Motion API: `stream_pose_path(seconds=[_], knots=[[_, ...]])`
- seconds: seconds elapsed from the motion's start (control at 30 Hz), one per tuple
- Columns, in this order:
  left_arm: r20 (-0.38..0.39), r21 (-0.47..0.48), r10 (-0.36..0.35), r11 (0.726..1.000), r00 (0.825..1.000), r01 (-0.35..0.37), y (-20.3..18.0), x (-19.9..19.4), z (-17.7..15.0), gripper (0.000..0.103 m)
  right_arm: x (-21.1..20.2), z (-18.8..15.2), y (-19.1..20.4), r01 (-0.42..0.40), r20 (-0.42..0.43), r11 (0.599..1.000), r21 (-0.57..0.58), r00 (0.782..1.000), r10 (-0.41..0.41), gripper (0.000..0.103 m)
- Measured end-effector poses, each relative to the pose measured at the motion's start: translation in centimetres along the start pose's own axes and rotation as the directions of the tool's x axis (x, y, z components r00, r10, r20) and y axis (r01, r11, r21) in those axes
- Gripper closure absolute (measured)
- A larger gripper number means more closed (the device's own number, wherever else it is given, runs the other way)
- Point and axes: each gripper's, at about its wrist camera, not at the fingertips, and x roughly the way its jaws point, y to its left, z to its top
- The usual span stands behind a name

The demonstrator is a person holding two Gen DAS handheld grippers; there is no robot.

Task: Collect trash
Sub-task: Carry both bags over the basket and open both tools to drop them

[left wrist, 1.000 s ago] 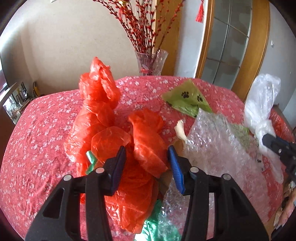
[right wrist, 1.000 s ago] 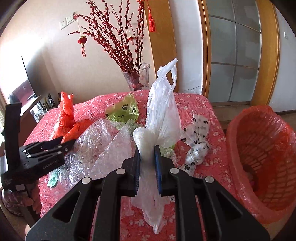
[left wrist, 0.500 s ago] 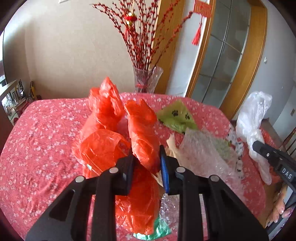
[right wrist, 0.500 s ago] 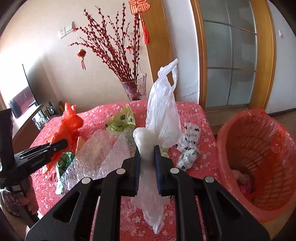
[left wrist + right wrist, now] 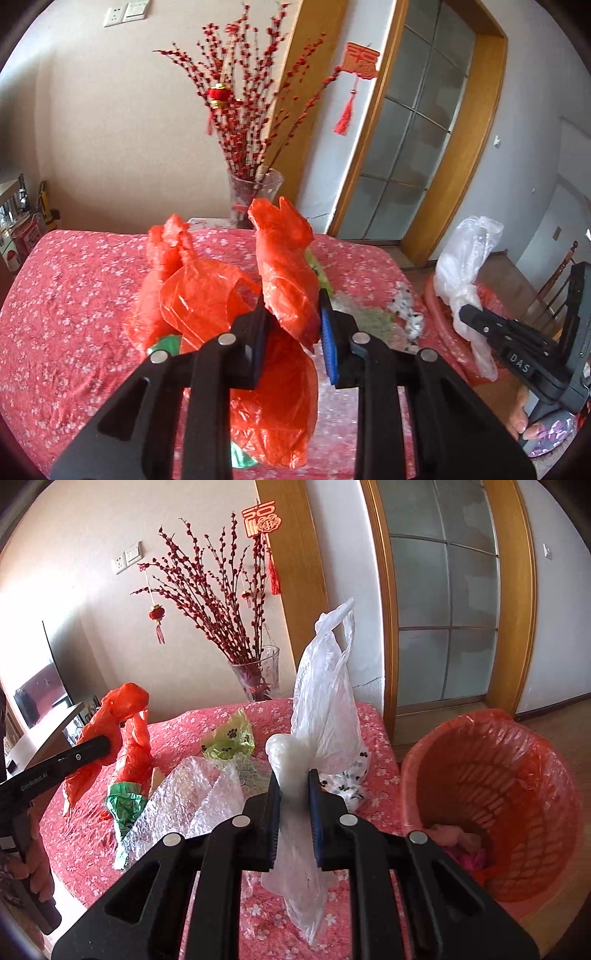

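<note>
Both grippers held tight, the left gripper [image 5: 291, 325] squeezing a red bag [image 5: 284, 273], the right gripper [image 5: 293, 805] a white bag [image 5: 325, 709], best dropped into the bin [image 5: 491, 775] on the right.

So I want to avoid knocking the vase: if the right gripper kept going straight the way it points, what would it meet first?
Probably not the vase. The right gripper, shut on the white plastic bag, points over the table, so the black-and-white patterned bag looks nearest in line, though depth is unclear.

Bright daylight, sharp centre, fisheye-warped dark edges.
</note>
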Motion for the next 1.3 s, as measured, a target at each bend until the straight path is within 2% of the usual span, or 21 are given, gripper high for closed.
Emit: stream_pose_path(seconds=[0.2,0.5,0.6,0.8,1.3], knots=[[-0.018,0.015,-0.086,0.996,0.996,0.086,-2.7,0.9,-0.1,0.077,-1.4,0.1,-2.0,0.043,0.024,0.999,0.025,0.999,-0.043,0.088],[-0.043,0.038,-0.202,0.978,0.978,0.204,-7.7,2.7,0.1,0.077,-3.6,0.0,-6.7,0.135,0.049,0.987,0.091,0.989,-0.140,0.088],[-0.056,0.029,-0.261,0.964,0.964,0.263,-9.6,3.6,0.4,0.077,-4.3,-0.1,-8.2,0.163,0.056,0.980,0.115,0.984,-0.170,0.088],[-0.088,0.050,-0.334,0.939,0.938,0.339,-13.0,5.0,0.3,0.077,-5.7,-0.2,-10.9,0.211,0.066,0.966,0.151,0.973,-0.223,0.088],[-0.183,0.082,-0.462,0.873,0.868,0.482,-21.8,9.3,0.0,0.077,-8.0,0.5,-16.7,0.259,0.102,0.930,0.260,0.951,-0.293,0.088]])
